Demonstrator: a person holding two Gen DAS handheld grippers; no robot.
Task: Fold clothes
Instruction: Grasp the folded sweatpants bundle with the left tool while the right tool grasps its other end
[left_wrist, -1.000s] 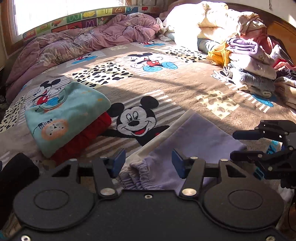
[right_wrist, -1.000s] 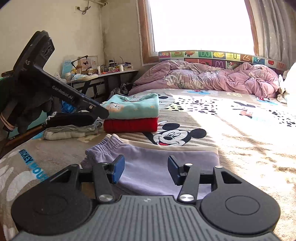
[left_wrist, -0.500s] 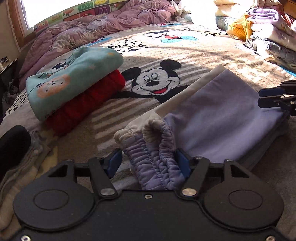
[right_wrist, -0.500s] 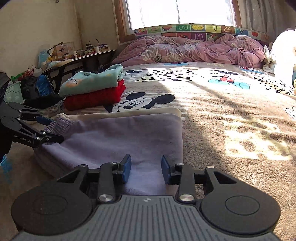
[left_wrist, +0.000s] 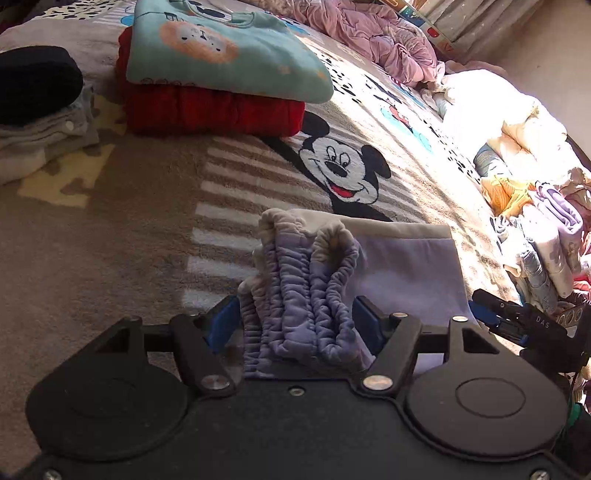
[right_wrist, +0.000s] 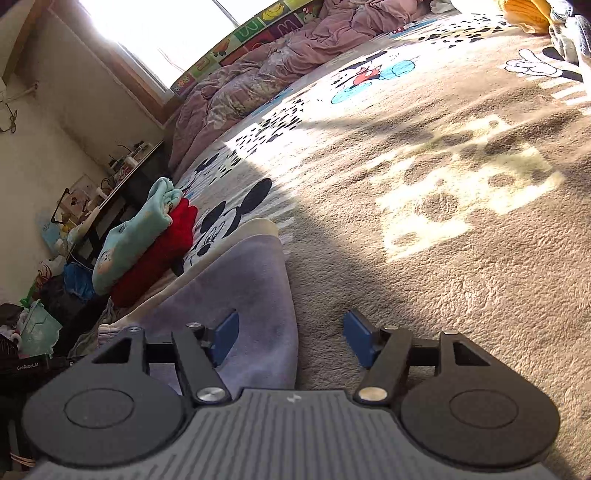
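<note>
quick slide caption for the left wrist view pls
Left hand-held gripper straddles the bunched waistband of lavender pants on a Mickey blanket, folded stack behind.

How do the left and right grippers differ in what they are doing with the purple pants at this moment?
The left gripper has the bunched elastic waistband of the purple pants between its fingers; the right gripper straddles only the flat side edge, with blanket in much of its gap. Both are open.
</note>
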